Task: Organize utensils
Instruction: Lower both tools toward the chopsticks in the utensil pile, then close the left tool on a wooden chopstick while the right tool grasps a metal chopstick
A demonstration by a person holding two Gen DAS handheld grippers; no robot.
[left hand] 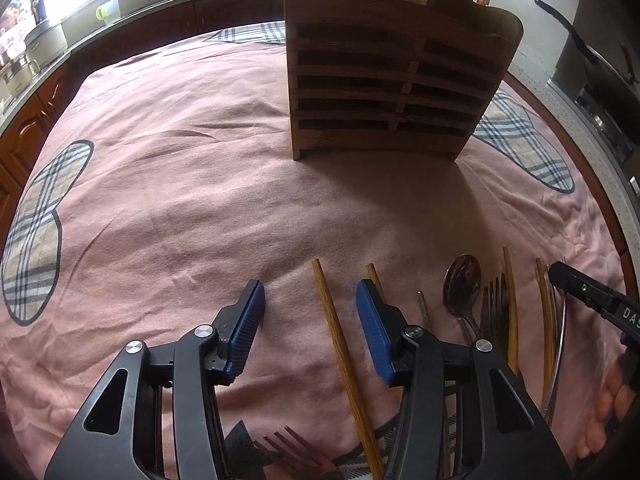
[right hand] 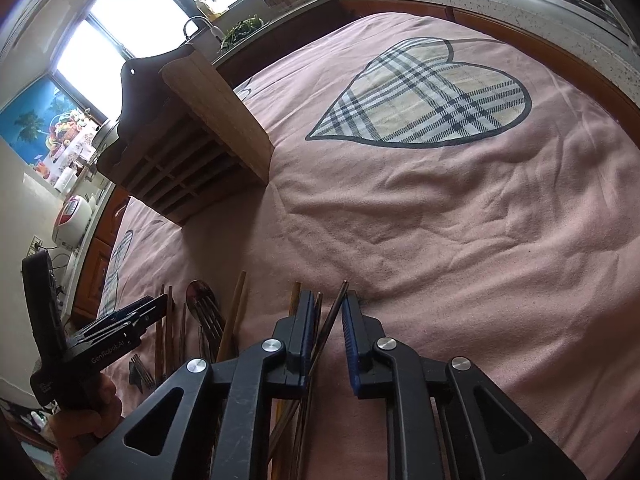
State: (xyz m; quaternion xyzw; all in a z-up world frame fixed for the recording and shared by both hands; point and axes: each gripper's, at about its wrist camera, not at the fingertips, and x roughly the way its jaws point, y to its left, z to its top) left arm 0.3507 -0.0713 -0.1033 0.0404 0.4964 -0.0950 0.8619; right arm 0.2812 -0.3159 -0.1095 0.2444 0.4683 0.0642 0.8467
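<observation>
The left gripper (left hand: 310, 304) is held with its jaws partly apart astride one wooden chopstick (left hand: 344, 364), pads not yet pressing; a second chopstick (left hand: 374, 276) lies against the right pad and may be dragged along or knocked askew. The right gripper (right hand: 326, 320) is narrowed almost shut around a dark metal chopstick (right hand: 326, 332); whether it is truly pinched cannot be told, and it may slip or pivot. The spoon (left hand: 462, 284), fork (left hand: 494, 304) and other sticks are crowded between the grippers; the wooden holder (left hand: 396, 80) stands well apart on the pink cloth (left hand: 180, 200), whose wrinkles may snag tips.
</observation>
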